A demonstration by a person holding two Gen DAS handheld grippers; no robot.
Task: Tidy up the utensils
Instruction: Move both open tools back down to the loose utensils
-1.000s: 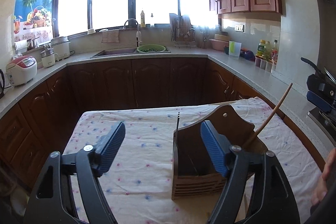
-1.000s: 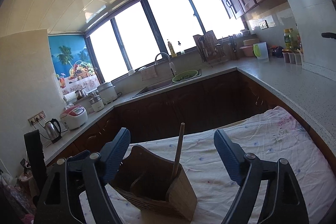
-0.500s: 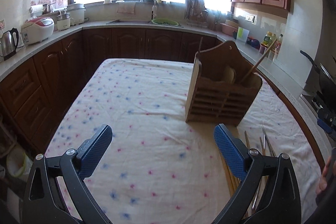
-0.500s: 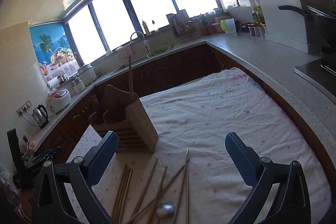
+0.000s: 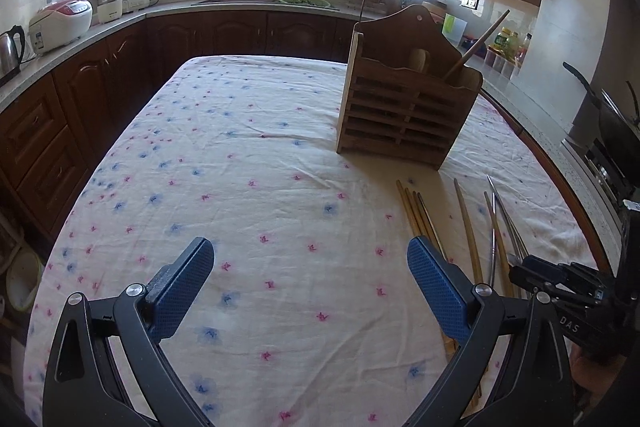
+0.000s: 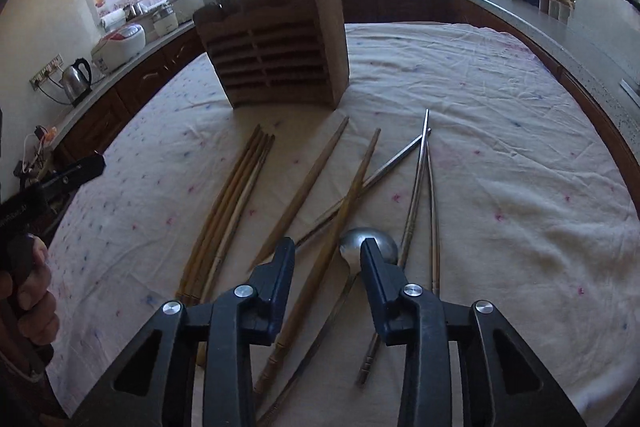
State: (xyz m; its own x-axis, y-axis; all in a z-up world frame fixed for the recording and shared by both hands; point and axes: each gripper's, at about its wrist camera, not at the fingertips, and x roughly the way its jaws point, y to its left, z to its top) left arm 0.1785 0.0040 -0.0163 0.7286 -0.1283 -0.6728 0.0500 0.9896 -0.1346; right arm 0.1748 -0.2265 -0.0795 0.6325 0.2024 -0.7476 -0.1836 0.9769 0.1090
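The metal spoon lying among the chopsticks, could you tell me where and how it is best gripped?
Probably by the thin handle just behind the bowl of the metal spoon, from above, pads either side of it. The bowl is round and likely slippery. The right gripper, jaws closing, also straddles a wooden chopstick.

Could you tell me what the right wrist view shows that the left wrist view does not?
Only the right wrist view shows the metal spoon and the right tongs, closing over a wooden chopstick but not yet gripping it. Only the left wrist view shows the left tongs, wide open over bare tablecloth. Both show the wooden utensil holder and loose chopsticks in front of it.
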